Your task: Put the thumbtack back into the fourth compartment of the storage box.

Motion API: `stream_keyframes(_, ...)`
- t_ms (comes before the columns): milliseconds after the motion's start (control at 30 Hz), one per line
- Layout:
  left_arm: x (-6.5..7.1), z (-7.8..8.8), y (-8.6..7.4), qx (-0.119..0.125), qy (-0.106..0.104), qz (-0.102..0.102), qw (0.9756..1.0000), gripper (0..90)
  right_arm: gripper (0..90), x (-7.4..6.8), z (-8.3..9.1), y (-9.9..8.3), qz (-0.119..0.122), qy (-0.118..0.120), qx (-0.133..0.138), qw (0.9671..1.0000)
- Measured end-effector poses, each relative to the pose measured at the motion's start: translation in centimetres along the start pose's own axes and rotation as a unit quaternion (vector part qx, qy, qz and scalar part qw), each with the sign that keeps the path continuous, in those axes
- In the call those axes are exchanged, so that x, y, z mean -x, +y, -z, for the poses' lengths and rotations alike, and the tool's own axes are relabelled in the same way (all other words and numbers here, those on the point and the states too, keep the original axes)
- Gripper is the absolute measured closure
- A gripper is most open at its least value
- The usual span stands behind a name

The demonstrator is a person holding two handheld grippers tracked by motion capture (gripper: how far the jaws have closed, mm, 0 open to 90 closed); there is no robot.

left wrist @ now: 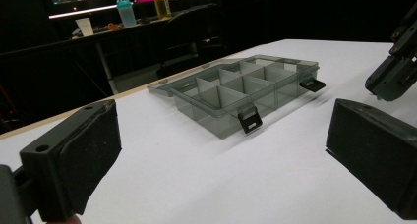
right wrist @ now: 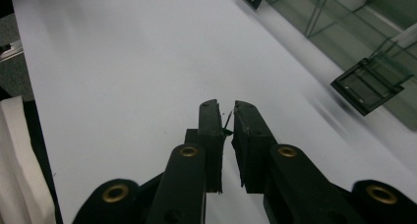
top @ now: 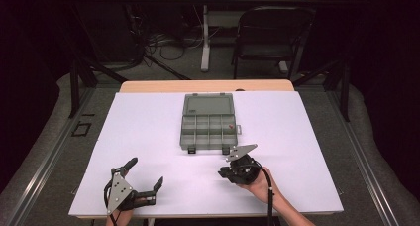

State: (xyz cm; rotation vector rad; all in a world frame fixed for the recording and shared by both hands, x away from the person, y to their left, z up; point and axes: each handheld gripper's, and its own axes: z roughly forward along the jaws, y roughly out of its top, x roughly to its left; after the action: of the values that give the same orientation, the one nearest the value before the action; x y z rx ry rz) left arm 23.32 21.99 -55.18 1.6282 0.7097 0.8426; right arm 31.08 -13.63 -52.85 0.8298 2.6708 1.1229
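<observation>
A clear grey organizer box (top: 186,137) lies on the white table top (top: 148,122), lid open and flat behind it, with a small red item (top: 231,127) in a right-hand compartment. My right gripper (top: 222,172) hovers just in front of the box's front right latch (right wrist: 366,86). In the right gripper view its jaws (right wrist: 225,108) are shut on a tiny green piece with a thin pin (right wrist: 227,126). My left gripper (top: 145,172) rests near the front left edge, open wide, nothing between its pads (left wrist: 93,150). The box (left wrist: 236,89) lies ahead of it.
The table's front edge (top: 198,215) runs close under both hands. Beyond the table stand a dark folding chair (top: 270,32) and a desk leg with cables (top: 204,37). In the left gripper view a far desk holds bottles (left wrist: 127,12).
</observation>
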Motion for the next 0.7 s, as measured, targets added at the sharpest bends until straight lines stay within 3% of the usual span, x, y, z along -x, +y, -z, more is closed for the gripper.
stream_keyframes(367, 0.0, -0.1, 0.0, -0.002, 0.0, 0.0, 1.0, 0.0, 82.6, 1.0, 1.2, 0.9, -0.004, -0.014, 0.02, 0.9997)
stream_keyframes(700, 0.1, -0.3, 0.0, -0.004, 0.0, 0.0, 1.0, 0.0, 82.7, 3.0, 2.6, 2.4, -0.01, -0.034, 0.045, 0.9984)
